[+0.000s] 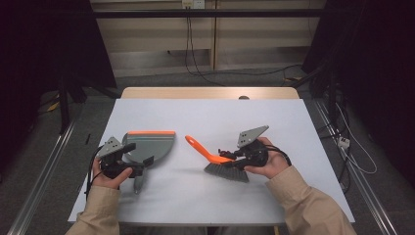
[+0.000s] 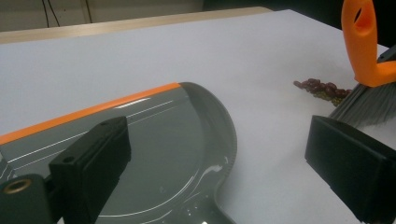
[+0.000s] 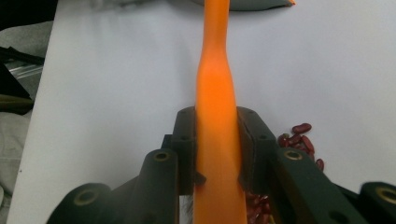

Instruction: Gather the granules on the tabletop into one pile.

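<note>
While clamped, brush (image 1: 222, 162) handle (image 3: 215, 93) up-left toward dustpan (image 1: 149, 145).

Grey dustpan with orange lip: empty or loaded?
Empty. The grey plastic dustpan with orange lip has a bare tray; the red beans lie on the white table.

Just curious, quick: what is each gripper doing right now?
Left gripper: open, above the grey plastic dustpan.
Right gripper: closed on the orange-handled brush.

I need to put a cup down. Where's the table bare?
The far half of the table, beyond the dustpan and brush, is bare, as is the near strip between the sleeves. It's crowded around the beans by the brush bristles.
</note>
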`<state>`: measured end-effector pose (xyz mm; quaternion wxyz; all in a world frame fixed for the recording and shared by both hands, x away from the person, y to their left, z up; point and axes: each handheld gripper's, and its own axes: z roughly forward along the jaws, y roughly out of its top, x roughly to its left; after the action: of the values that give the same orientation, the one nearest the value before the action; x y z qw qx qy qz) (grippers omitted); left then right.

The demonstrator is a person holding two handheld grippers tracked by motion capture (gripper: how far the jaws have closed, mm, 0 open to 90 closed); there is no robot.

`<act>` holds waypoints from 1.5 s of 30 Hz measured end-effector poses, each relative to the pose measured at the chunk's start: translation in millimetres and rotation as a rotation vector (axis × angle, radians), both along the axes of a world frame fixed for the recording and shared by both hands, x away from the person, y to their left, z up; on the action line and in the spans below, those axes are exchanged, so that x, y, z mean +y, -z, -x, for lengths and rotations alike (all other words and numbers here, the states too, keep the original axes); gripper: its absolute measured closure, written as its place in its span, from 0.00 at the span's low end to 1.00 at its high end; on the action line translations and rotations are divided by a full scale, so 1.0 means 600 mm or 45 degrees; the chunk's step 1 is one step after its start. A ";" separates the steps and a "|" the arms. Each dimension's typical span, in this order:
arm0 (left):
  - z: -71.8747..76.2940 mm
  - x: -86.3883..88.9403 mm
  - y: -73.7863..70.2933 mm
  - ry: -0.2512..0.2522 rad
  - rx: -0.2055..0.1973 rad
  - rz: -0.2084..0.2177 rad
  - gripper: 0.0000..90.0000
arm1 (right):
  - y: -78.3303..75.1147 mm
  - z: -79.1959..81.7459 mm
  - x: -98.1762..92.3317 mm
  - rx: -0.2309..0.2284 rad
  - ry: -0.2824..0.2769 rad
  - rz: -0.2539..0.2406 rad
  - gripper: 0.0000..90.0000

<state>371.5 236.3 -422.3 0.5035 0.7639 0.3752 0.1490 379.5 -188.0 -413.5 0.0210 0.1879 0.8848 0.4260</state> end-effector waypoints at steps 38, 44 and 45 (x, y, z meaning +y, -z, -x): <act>0.000 0.000 0.001 -0.003 -0.001 -0.007 0.08 | 0.004 -0.030 0.007 -0.092 -0.093 -0.038 0.79; -0.001 0.000 0.001 -0.001 0.000 -0.007 0.08 | 0.002 -0.038 -0.001 -0.067 -0.070 -0.075 0.79; -0.001 -0.001 0.001 -0.001 0.000 -0.006 0.08 | -0.001 -0.038 -0.002 -0.070 -0.072 -0.088 0.79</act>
<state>372.2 235.8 -423.0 0.5016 0.7650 0.3750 0.1501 402.4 -189.3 -412.7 0.0267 0.1518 0.8736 0.4616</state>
